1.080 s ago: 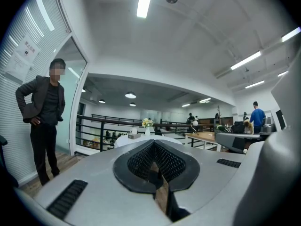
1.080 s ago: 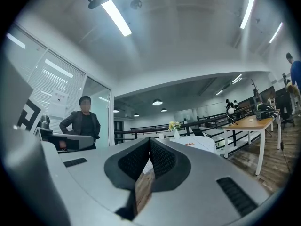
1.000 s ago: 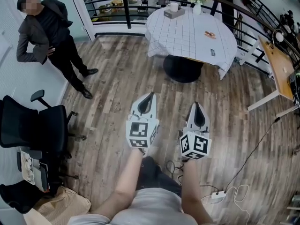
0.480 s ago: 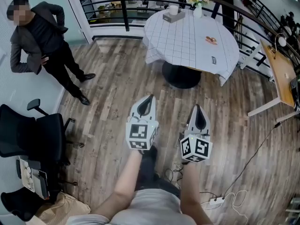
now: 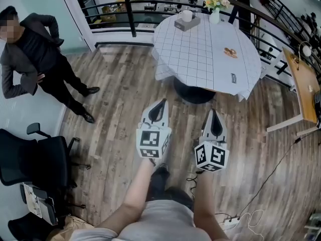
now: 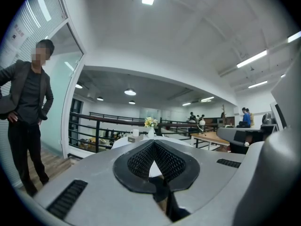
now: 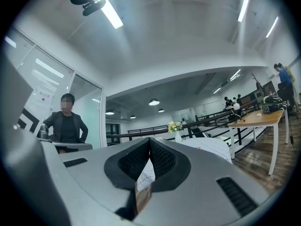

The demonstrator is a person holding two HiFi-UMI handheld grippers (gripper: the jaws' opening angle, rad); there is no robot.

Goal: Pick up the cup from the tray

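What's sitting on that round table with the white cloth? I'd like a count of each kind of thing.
On the round table:
cup: 1
tray: 1
vase of flowers: 1
small orange item, too small to identify: 1
small dark item, also too small to identify: 1
Total: 5

— How many grippers do we see?
— Two: left gripper (image 5: 161,101) and right gripper (image 5: 214,111).
— And furniture?
— We count one round table (image 5: 200,49), one desk (image 5: 306,84) and one chair (image 5: 30,159).
— On the table?
— One cup (image 5: 187,15), one box (image 5: 184,24), one vase (image 5: 214,17), and two small items we cannot name.
— People?
— We count one person (image 5: 35,59) nearby.
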